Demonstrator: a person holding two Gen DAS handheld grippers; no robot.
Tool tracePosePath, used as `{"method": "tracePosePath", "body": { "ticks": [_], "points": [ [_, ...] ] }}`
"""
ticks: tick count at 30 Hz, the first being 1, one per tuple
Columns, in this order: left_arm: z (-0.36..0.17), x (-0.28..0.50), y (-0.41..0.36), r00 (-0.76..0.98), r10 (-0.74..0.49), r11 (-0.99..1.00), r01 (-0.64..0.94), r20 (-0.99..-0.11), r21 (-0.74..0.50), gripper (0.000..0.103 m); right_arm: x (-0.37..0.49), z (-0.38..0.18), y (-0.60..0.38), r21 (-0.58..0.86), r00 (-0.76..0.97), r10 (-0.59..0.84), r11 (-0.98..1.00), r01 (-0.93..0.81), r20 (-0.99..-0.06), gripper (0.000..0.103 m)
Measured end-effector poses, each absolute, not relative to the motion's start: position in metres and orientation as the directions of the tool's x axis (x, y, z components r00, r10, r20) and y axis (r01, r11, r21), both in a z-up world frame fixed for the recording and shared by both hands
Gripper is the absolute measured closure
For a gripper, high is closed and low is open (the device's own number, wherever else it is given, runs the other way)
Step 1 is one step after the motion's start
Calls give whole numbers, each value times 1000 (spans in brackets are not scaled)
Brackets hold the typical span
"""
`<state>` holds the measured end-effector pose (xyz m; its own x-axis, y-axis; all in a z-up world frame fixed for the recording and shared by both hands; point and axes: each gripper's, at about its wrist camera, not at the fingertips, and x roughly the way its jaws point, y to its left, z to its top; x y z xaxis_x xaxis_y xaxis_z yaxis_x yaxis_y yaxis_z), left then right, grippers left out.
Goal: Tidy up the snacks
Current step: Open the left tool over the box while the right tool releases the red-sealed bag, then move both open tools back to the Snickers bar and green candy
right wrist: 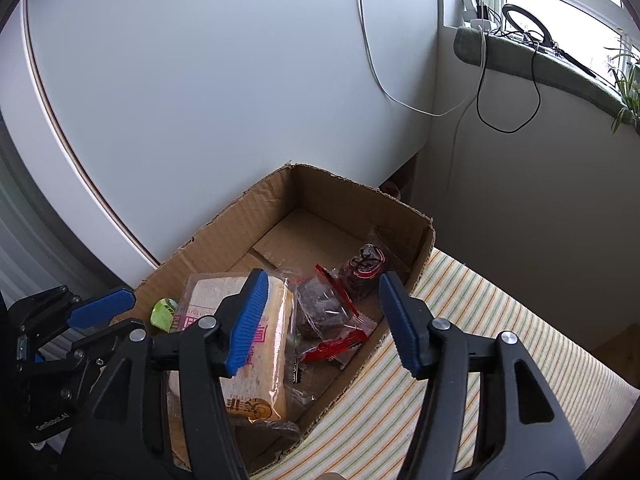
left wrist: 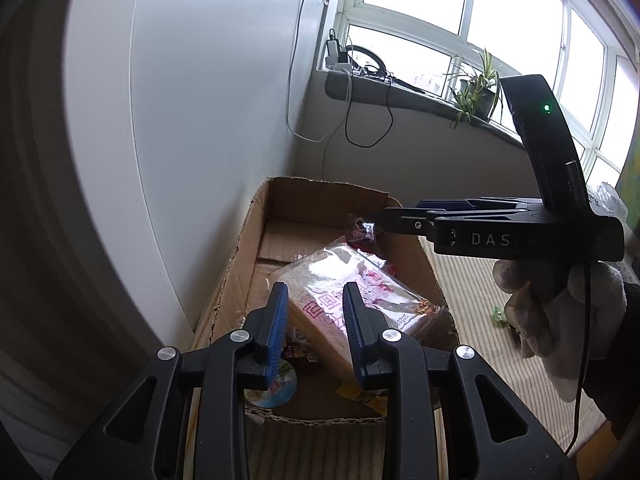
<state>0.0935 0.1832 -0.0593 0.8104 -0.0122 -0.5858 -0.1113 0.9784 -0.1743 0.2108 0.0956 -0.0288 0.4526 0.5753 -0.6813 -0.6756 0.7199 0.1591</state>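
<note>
Striped cloth lay under an open cardboard box set against a white wall. Inside it sat a wrapped bread loaf and dark snack packets. Both the left gripper and the right gripper hovered above the box, jaws apart and holding nothing.

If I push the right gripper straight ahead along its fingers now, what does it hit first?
Most likely the clear bag of dark snacks with red trim lying in the cardboard box: it sits between the open fingers of the right gripper. Depth is unclear; the bread loaf lies just left.
</note>
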Motion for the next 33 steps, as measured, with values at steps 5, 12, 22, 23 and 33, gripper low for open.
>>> {"method": "tracePosePath", "body": {
  "ticks": [5, 12, 22, 23, 33],
  "points": [
    [-55, 92, 176, 815, -14, 980, -103, -579, -170, 76, 205, -23, 83, 157, 461, 578, 721, -675, -673, 40],
    [-48, 92, 161, 825, -27, 982, -84, -565, -170, 76, 196, -19, 52, 164, 479, 575, 736, -657, -663, 40],
    [-40, 89, 128, 839, -77, 984, -25, -538, -179, 76, 176, -14, -29, 150, 532, 534, 784, -602, -657, 40],
    [-40, 89, 124, 840, -85, 983, -16, -536, -181, 76, 174, -15, -39, 151, 539, 527, 792, -591, -657, 40],
    [-44, 96, 78, 824, -180, 977, 85, -537, -197, 76, 161, -43, -109, 121, 546, 446, 840, -529, -709, 40]
  ]
}}
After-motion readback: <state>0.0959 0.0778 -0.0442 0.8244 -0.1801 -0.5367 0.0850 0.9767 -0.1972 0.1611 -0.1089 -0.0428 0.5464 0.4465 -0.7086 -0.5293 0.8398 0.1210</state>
